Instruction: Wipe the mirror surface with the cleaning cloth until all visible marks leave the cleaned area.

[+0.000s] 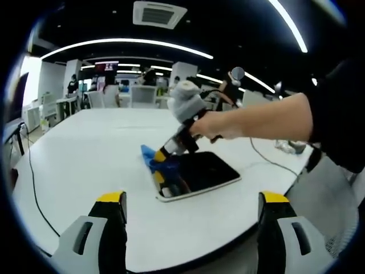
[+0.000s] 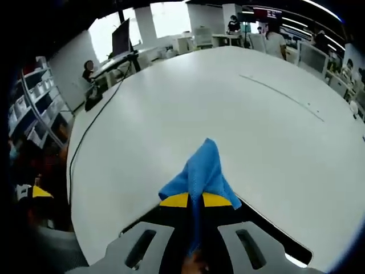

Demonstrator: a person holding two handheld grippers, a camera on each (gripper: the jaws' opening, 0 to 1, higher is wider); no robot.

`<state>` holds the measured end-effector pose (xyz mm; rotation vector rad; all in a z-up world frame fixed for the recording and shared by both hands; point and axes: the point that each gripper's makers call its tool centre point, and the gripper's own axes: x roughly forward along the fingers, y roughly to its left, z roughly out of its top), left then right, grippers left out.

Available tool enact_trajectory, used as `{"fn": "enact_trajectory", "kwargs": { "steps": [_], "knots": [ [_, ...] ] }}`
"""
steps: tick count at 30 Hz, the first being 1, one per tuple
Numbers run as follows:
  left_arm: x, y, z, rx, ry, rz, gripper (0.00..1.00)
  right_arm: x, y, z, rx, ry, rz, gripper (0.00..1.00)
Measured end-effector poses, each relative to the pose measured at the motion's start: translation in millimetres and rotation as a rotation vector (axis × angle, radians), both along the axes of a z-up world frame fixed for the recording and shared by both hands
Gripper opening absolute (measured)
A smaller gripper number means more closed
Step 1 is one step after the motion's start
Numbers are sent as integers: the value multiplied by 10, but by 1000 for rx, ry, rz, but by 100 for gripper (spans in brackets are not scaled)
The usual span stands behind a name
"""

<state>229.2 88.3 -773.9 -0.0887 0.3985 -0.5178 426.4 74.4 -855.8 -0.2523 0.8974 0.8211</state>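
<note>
A rectangular mirror point(image 1: 208, 170) with a white frame lies flat on the white table point(image 1: 91, 160). In the left gripper view my right gripper point(image 1: 161, 165), held in a person's hand, presses a blue cleaning cloth point(image 1: 154, 160) onto the mirror's left end. My left gripper point(image 1: 193, 201) hangs open above the table's near edge, well short of the mirror. In the right gripper view my right gripper point(image 2: 195, 200) is shut on the blue cloth point(image 2: 201, 171), which sticks up between the yellow-tipped fingers, with the dark mirror point(image 2: 268, 228) beneath.
A black cable point(image 1: 34, 188) runs along the table's left side, and a thin cable point(image 1: 268, 161) trails right of the mirror. Chairs, desks and people stand beyond the table's far edge. Shelves point(image 2: 31, 120) stand to the left in the right gripper view.
</note>
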Motion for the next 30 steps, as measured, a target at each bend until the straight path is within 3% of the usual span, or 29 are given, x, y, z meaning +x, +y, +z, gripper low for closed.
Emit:
{"fn": "enact_trajectory", "kwargs": {
  "steps": [9,15,18,30],
  "knots": [
    [-7,-41,11,-2,-2,-25,95,-51,20,20,-46,-49,32,1],
    [2,-23,6,-2,-3,-13,95,-25,8,8,-25,-27,2,1],
    [13,-29,16,-6,-7,-15,95,-90,12,29,-41,-48,9,1],
    [15,-39,57,-28,-25,-18,95,41,-50,7,-32,-46,9,1]
  ]
}}
